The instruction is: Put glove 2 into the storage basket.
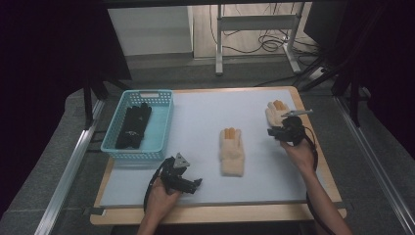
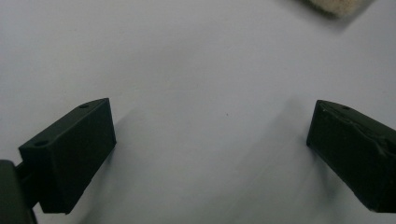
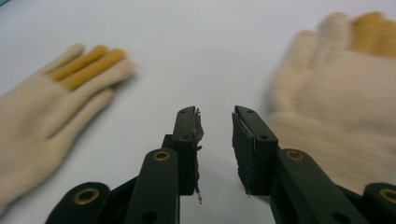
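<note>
The left gripper (image 1: 193, 183) is resting near the table's front edge, jaws spread wide over nothing. Farther back, the right gripper (image 3: 217, 116) is hovering, jaws narrowly parted and seemingly empty, between the middle glove (image 1: 231, 151) and the far glove (image 1: 275, 112).

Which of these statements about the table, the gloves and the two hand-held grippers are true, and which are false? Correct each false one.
1. The blue basket holds black gloves. True.
2. The right gripper grips a cream glove. False: its jaws stand narrowly apart with nothing between them; the cream gloves lie on either side of it.
3. The left gripper has its jaws wide apart above the bare mat. True.
4. Both cream gloves lie in the basket. False: the middle glove and the far-right glove lie on the mat.
5. The cream gloves have orange-tipped fingers. True.
</note>
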`<state>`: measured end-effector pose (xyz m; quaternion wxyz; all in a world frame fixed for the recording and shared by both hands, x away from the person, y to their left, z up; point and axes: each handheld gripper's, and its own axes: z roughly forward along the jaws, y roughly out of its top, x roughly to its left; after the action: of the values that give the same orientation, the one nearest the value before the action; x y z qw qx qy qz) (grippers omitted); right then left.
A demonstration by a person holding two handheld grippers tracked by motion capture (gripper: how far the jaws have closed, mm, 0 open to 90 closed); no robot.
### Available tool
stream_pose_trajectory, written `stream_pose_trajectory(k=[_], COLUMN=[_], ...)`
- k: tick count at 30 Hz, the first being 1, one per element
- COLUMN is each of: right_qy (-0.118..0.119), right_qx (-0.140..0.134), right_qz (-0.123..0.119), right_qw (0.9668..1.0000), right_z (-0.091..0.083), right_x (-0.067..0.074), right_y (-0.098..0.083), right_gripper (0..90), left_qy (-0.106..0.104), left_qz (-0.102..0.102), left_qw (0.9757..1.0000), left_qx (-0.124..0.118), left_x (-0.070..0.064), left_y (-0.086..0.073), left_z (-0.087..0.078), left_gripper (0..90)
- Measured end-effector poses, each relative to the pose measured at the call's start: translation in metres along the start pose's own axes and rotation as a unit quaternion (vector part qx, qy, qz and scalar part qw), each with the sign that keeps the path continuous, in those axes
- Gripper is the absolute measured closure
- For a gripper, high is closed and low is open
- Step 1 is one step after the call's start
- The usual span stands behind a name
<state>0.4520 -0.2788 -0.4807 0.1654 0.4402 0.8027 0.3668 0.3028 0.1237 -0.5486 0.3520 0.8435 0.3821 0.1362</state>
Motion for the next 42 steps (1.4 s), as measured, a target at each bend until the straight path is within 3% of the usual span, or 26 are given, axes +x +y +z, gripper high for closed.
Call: stream_pose_trajectory(k=[7,14,21,26,30,33,36,38,42], right_qy=[-0.044,-0.07,-0.082,-0.098,-0.135,-0.133,-0.131,-0.134,-0.131], right_qx=[0.002,0.007,0.005,0.015,0.036,0.046,0.036,0.038,0.03], right_qz=[0.018,0.029,0.039,0.026,0.01,0.018,0.031,0.025,0.026], right_qw=[0.9989,0.9971,0.9958,0.9947,0.9901,0.99,0.9903,0.9899,0.9907], right_z=[-0.008,-0.001,0.016,0.032,0.043,0.048,0.044,0.041,0.031], right_x=[-0.031,-0.048,-0.052,-0.048,-0.044,-0.046,-0.046,-0.045,-0.043], right_y=[0.0,-0.002,0.001,0.002,0.001,-0.002,-0.003,-0.003,-0.004], right_gripper=[67.1,56.2,28.4,16.3,12.1,14.3,32.9,45.1,61.8], left_qy=[0.0,0.0,0.0,0.0,0.0,0.0,0.0,0.0,0.0], left_qz=[0.001,0.001,0.001,0.001,0.001,0.001,0.001,0.001,0.001], left_qw=[1.0,1.0,1.0,1.0,1.0,1.0,1.0,1.0,1.0], left_qx=[0.001,0.001,0.001,0.001,0.001,0.001,0.001,0.001,0.001], left_x=[0.0,0.0,0.0,0.0,0.0,0.0,0.0,0.0,0.0], left_y=[0.0,0.0,0.0,0.0,0.0,0.0,0.0,0.0,0.0], left_z=[0.0,0.0,0.0,0.0,0.0,0.0,0.0,0.0,0.0], left_gripper=[1.6,1.6,1.6,1.6,1.6,1.6,1.6,1.6,1.6])
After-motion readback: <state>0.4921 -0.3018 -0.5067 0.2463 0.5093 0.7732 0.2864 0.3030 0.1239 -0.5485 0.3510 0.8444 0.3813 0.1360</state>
